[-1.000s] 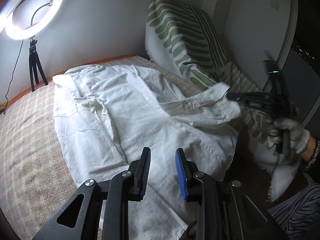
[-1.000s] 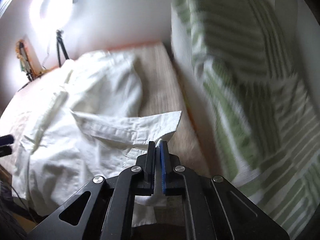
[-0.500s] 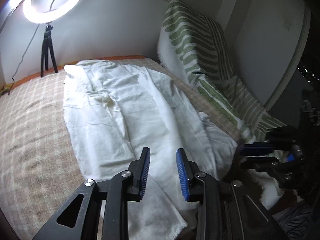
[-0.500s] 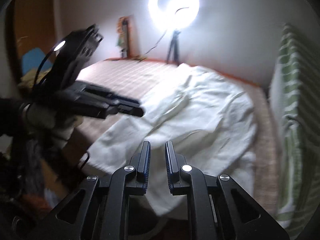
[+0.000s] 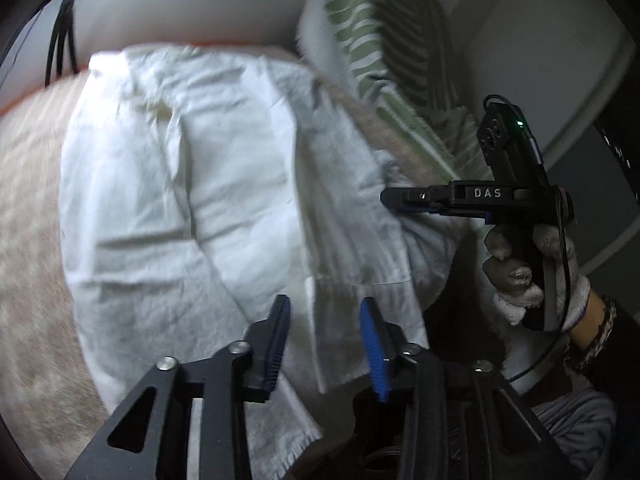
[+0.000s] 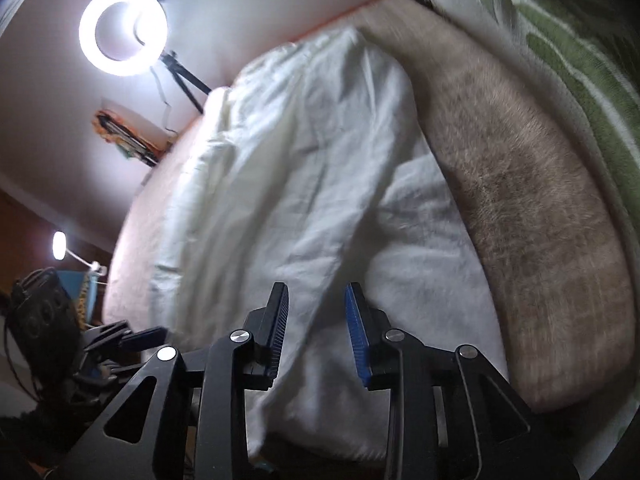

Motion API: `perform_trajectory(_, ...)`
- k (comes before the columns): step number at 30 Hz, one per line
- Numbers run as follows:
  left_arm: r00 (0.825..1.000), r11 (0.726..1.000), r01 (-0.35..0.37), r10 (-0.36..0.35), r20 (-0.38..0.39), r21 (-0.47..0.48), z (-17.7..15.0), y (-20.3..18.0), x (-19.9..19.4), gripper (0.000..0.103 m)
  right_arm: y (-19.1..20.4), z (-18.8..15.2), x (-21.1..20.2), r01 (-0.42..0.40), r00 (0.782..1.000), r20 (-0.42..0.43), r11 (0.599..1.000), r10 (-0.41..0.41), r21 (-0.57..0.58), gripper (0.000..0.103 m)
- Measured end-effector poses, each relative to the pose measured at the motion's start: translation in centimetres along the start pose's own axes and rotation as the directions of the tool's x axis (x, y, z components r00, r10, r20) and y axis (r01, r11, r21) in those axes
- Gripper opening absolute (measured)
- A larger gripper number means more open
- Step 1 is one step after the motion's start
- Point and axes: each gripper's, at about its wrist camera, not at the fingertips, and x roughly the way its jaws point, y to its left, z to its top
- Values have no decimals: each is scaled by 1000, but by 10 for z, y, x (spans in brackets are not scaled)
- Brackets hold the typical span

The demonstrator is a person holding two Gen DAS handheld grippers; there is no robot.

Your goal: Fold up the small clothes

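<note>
A white shirt (image 5: 180, 200) lies spread on the beige checked bed cover (image 5: 28, 208), its sleeve folded in over the body. My left gripper (image 5: 325, 304) hovers low over the shirt's near hem. Its jaws are closing, cloth shows in the gap and the pads do not press it. In the right wrist view the shirt (image 6: 288, 168) fills the middle. My right gripper (image 6: 316, 290) hangs over its near right edge with jaws opening and holding nothing. A gloved hand (image 5: 532, 264) holds the right gripper (image 5: 386, 200) at the shirt's right edge. The left gripper (image 6: 148, 336) shows at lower left.
A green-striped white blanket (image 5: 380, 20) leans against the wall to the right of the shirt; it also appears as the blanket (image 6: 568, 48) at top right. A ring light (image 6: 122, 30) on a tripod stands at the bed's far end. Bare bed cover (image 6: 540, 220) runs along the shirt's right side.
The right gripper has let go of the sleeve cuff it pinched, swung round, and now hangs open over the shirt's near right edge. The sleeve lies on the shirt. The left gripper dipped toward the hem.
</note>
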Motion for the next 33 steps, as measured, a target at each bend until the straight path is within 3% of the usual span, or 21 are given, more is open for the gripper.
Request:
perform_trajectory(1, 1000, 1000, 12, -12, -10, -16, -1, 3, 4, 19, -3, 3, 3, -25, 999, 21, 1000, 24, 8, 28)
perform_trajectory(2, 1000, 999, 23, -24, -19, -33, -2, 5, 9, 8, -4, 7, 4, -42, 999, 26, 999, 41, 19, 23)
perform_trajectory(4, 999, 998, 41, -43, -24, -53, -4, 6, 15, 2, -7, 16, 9, -71, 997, 30, 997, 70, 32, 2)
perform_trajectory(9, 990, 983, 136, -138, -2, -125, -6, -1, 14, 0, 2, 27, -1, -22, 999, 37, 1000, 22, 3, 0)
perform_trajectory(14, 964, 946, 265, -267, 13, -188, -3, -21, 23, 0, 7, 50, -40, 59, 996, 75, 998, -56, -36, 0)
perform_trajectory(18, 968, 957, 248, -251, 3, -150, -2, -42, 37, 0, 4, 61, -58, 123, 989, 87, 989, -116, -83, 0)
perform_trajectory(20, 973, 964, 227, -232, -19, -135, -7, -46, 42, 0, -8, 58, -51, 81, 995, 67, 995, -78, -49, 1)
perform_trajectory(24, 985, 980, 159, -166, -47, -118, -14, -41, 42, 0, -17, 44, -24, 119, 993, 31, 991, -118, -52, 2)
perform_trajectory(26, 988, 986, 136, -141, -54, -94, -16, -40, 39, 0, -21, 39, -23, 161, 987, 32, 985, -160, -56, 12)
perform_trajectory(27, 990, 989, 127, -131, -54, -78, -17, -40, 36, 6, -23, 37, -27, 176, 984, 46, 983, -174, -52, 16)
perform_trajectory(29, 992, 993, 109, -110, -56, -35, -21, -42, 27, 23, -26, 30, -38, 201, 978, 67, 979, -198, -46, 34)
perform_trajectory(31, 993, 995, 102, -102, -51, 8, -21, -46, 19, 27, -30, 20, -51, 199, 977, 89, 979, -195, -38, 47)
perform_trajectory(33, 994, 994, 101, -98, -55, 39, -24, -50, 11, 28, -35, 11, -58, 170, 982, 89, 985, -168, -18, 51)
